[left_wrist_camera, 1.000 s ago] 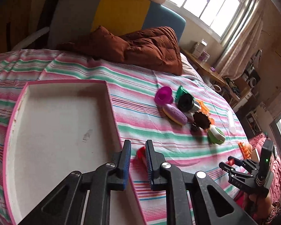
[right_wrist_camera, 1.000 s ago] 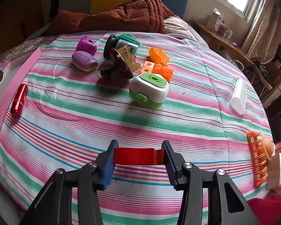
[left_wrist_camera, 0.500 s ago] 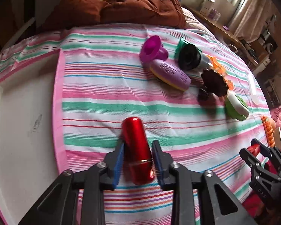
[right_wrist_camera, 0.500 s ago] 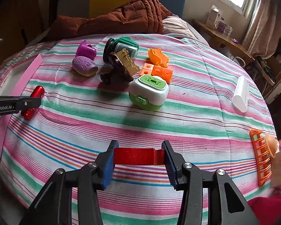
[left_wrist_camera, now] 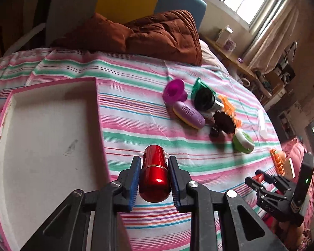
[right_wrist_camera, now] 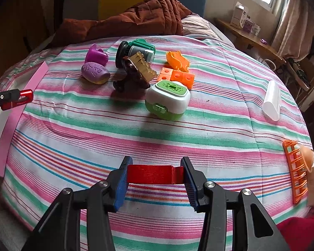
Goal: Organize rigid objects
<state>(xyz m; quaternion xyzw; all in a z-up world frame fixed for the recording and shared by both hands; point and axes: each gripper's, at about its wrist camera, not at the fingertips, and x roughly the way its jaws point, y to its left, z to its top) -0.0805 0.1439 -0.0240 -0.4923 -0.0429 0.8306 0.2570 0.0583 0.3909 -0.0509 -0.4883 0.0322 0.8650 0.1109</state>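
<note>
A red metallic cylinder (left_wrist_camera: 155, 173) is gripped between the blue pads of the left claw (left_wrist_camera: 154, 183), held just beside the right rim of the pink-edged tray (left_wrist_camera: 99, 113) on the striped bed (left_wrist_camera: 136, 104). Only in the right wrist view is a red flat block (right_wrist_camera: 155, 174) seen clamped in the right claw (right_wrist_camera: 155, 177) above the bed's near edge. There the orange blocks (right_wrist_camera: 176, 76) behind the green-and-white box (right_wrist_camera: 167, 100) are shown clearly, blurred in the left view.
</note>
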